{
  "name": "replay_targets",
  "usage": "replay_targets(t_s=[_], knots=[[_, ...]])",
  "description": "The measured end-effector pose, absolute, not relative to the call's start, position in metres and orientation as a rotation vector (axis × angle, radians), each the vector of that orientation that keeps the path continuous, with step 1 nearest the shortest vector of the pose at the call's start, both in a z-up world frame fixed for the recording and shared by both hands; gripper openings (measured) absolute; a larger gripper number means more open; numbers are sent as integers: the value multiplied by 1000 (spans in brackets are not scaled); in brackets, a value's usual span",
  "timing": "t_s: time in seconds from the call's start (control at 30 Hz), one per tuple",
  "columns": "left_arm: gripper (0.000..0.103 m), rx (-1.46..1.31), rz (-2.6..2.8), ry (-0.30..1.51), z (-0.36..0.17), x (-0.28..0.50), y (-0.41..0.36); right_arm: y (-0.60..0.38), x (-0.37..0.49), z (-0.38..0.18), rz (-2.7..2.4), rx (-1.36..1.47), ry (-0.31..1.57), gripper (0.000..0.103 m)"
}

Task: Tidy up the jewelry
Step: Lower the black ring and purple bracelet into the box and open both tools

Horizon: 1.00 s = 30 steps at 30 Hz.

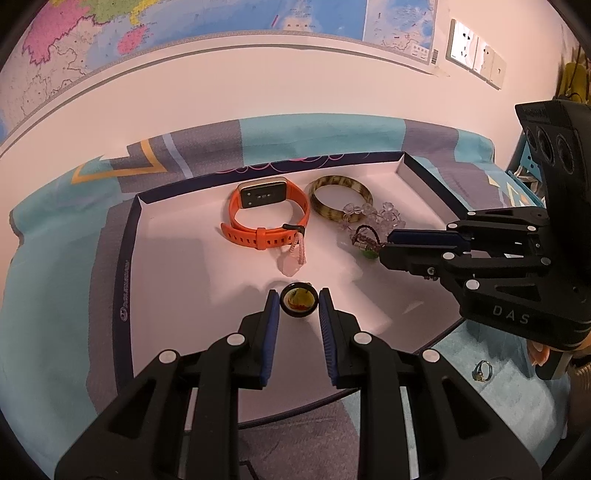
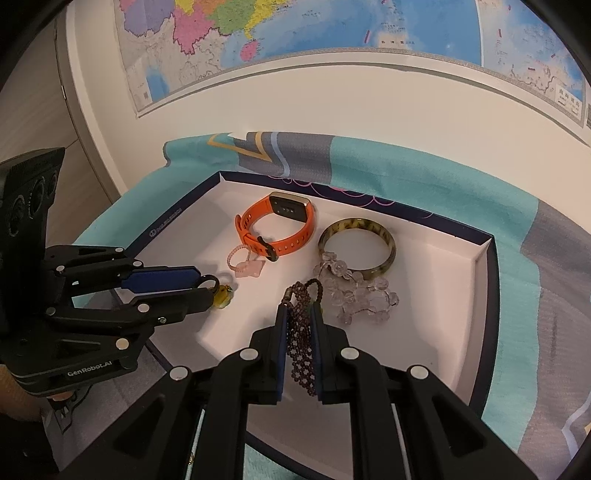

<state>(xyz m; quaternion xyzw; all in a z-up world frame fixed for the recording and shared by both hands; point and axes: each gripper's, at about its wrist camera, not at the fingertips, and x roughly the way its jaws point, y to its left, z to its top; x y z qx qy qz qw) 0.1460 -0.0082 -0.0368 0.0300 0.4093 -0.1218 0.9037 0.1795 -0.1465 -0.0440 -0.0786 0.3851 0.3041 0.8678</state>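
On the surface, covered by a teal and grey patterned cloth [image 1: 55,258], sits a shallow white tray [image 2: 177,258] with a dark blue rim.

At the left of the tray, the left tool [image 1: 297,306] pinches a black ring with an amber stone [image 1: 298,301]; the right wrist view shows the ring [image 2: 218,290] gripped at the blue pads, its stone hanging just above the tray floor near the left wall.

Just right of it lies a small pink charm on a beaded loop [image 2: 245,264], next to the clasp end of an orange smartwatch [image 2: 280,229]. The watch lies on its side toward the back of the tray, the underside of its case showing.

Right of the watch lies a mottled brown-and-yellow bangle [image 2: 356,249], flat on the tray. A clear crystal bead bracelet [image 2: 358,295] lies in front of it, overlapping the bangle's near edge.

The right tool [image 2: 299,321] is pressed together on a dark red beaded bracelet [image 2: 301,332]: the strands run between the blue pads, and a loop with a small metal clasp sticks out past the fingertips, close to the crystal beads. In the left wrist view, the same loop [image 1: 364,238] shows at the tool's tip.

Outside the tray, at the far right on the cloth, a silver ring [image 1: 482,371] lies alone, well apart from the rest.

A map [image 2: 332,29] hangs on the wall behind.
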Motion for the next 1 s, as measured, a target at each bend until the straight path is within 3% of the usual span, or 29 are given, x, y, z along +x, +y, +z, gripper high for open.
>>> replay_targets(t_s=[0.37, 0.57, 0.8, 1.0], knots=[[23, 77, -239, 847, -41, 147, -9, -155, 181, -42, 640, -114, 801, 12], [28, 74, -236, 835, -38, 144, -7, -160, 175, -37, 645, -91, 794, 13], [41, 83, -223, 759, -18, 125, -5, -169, 157, -27, 663, -77, 770, 22], [42, 90, -257, 710, -7, 95, -2, -184, 131, -17, 699, -62, 751, 27]])
